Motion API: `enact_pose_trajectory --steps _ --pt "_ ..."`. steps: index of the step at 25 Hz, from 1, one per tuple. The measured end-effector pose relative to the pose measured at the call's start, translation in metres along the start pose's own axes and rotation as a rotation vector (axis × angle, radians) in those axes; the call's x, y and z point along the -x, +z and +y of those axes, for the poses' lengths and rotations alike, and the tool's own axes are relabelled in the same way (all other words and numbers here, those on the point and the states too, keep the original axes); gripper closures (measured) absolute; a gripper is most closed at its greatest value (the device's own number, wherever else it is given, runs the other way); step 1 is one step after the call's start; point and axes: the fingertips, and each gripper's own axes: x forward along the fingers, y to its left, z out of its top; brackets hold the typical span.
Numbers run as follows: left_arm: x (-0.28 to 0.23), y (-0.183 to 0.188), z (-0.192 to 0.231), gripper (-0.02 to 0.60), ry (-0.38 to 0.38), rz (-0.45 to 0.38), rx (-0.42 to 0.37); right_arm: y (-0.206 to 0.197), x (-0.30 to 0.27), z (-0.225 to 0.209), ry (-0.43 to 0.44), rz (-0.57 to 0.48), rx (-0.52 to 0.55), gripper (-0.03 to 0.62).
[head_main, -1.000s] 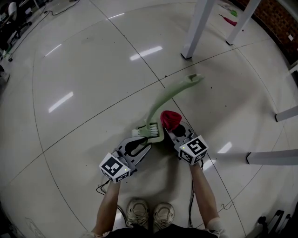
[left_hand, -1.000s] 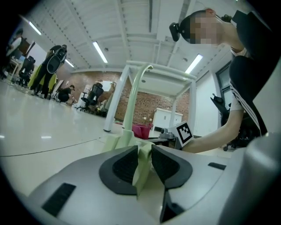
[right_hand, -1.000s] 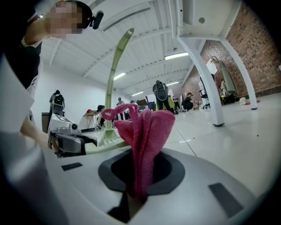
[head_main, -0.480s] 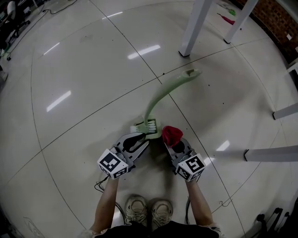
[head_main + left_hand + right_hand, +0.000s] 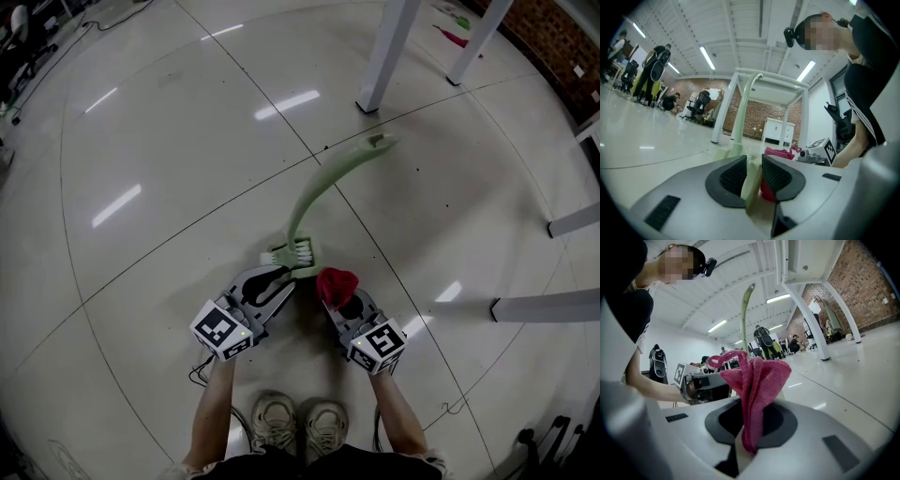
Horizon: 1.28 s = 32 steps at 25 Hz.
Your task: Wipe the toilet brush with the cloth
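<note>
A pale green toilet brush [image 5: 314, 192] stretches away from me over the floor, its white bristle head [image 5: 291, 252] nearest me and its curved handle pointing to the far right. My left gripper [image 5: 279, 274] is shut on the brush's flat green part just behind the bristles, which shows pinched between the pads [image 5: 751, 174]. My right gripper [image 5: 339, 298] is shut on a bunched red cloth [image 5: 336, 283], held just right of the bristle head and apart from it. In the right gripper view the cloth [image 5: 757, 380] rises out of the jaws, with the brush handle [image 5: 745, 315] behind it.
White table legs [image 5: 384, 56] stand on the glossy tiled floor beyond the brush's tip. More white bars [image 5: 544, 307] lie at the right. My shoes [image 5: 300, 427] are directly below the grippers, with cables [image 5: 208, 375] trailing beside them. People and chairs are far off.
My right gripper has drawn the red cloth back towards me, from beside the handle's lower part to beside the bristle head. The left gripper and brush have stayed put.
</note>
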Motion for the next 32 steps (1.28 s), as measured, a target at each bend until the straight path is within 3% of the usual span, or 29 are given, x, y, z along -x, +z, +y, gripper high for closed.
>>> enact_pose_trajectory --steps 3,8,9,10,11,17,18,19,22,26,32 --pt "0.012 0.022 0.014 0.474 0.015 -0.040 -0.061 0.001 0.000 -0.002 0.001 0.001 0.002 0.563" --pt "0.011 0.033 0.065 0.468 0.053 0.017 -0.155 0.001 0.000 -0.002 0.006 -0.001 -0.010 0.563" --pt "0.007 0.032 0.073 0.380 0.040 0.032 -0.152 0.001 0.000 -0.002 0.007 -0.001 -0.010 0.563" --pt "0.002 0.029 0.079 0.253 0.019 0.053 -0.144 0.001 0.000 -0.002 0.008 0.001 -0.009 0.563" --pt "-0.004 0.026 0.083 0.241 -0.009 0.077 -0.137 0.001 0.001 -0.002 0.008 0.002 -0.007 0.563" --pt "-0.031 0.013 0.078 0.245 -0.196 0.167 -0.112 0.002 -0.001 -0.002 0.014 0.006 -0.009 0.563" --pt "-0.033 0.012 0.078 0.259 -0.207 0.168 -0.112 0.003 -0.001 -0.002 0.014 0.007 -0.008 0.563" --pt "-0.034 0.011 0.079 0.331 -0.215 0.171 -0.113 0.003 -0.002 -0.002 0.015 0.009 -0.006 0.563" --pt "-0.040 0.006 0.078 0.413 -0.248 0.186 -0.122 0.002 -0.003 -0.003 0.019 0.011 -0.009 0.563" --pt "-0.046 0.003 0.072 0.476 -0.308 0.194 -0.102 0.003 -0.006 -0.002 0.027 0.017 0.004 0.563" --pt "-0.046 0.002 0.071 0.476 -0.299 0.173 -0.087 0.004 -0.005 -0.005 -0.015 0.021 0.025 0.563"
